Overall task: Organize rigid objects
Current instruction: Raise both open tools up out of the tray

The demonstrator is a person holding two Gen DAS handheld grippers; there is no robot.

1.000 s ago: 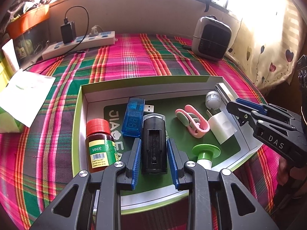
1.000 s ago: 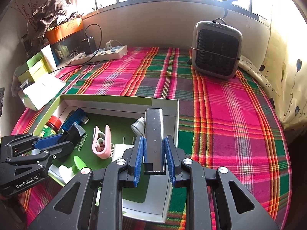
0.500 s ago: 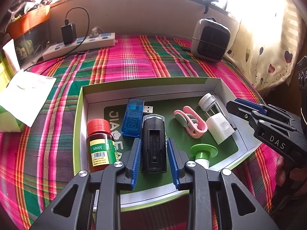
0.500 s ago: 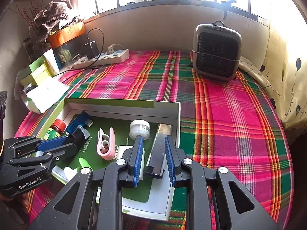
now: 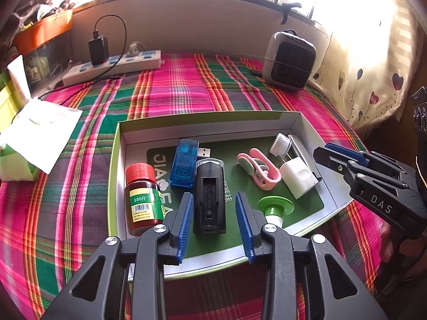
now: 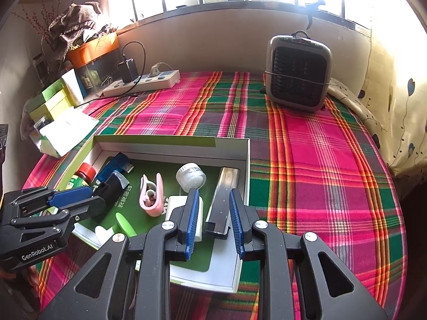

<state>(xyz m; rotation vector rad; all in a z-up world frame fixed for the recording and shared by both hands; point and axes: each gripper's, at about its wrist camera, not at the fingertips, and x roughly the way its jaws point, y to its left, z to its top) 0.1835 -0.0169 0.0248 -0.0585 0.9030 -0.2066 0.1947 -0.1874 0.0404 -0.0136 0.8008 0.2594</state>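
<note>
Cloth, card, plastic and metal

A woven plaid cloth point(image 6: 307, 160) covered the bed; the box point(image 5: 213, 122) was matt white card with a green rim. The bottle point(image 5: 142, 200) looked glossy brown plastic with a ribbed red cap and paper label. The black case point(image 5: 209, 194) was matt plastic, the bar point(image 6: 224, 200) brushed metal, and the gripper pads point(image 5: 186, 221) ribbed blue.

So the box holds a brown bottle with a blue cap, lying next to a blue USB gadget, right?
Not quite: the brown bottle has a red cap, not blue, as the left wrist view shows. It does lie beside the blue USB gadget inside the box.
</note>
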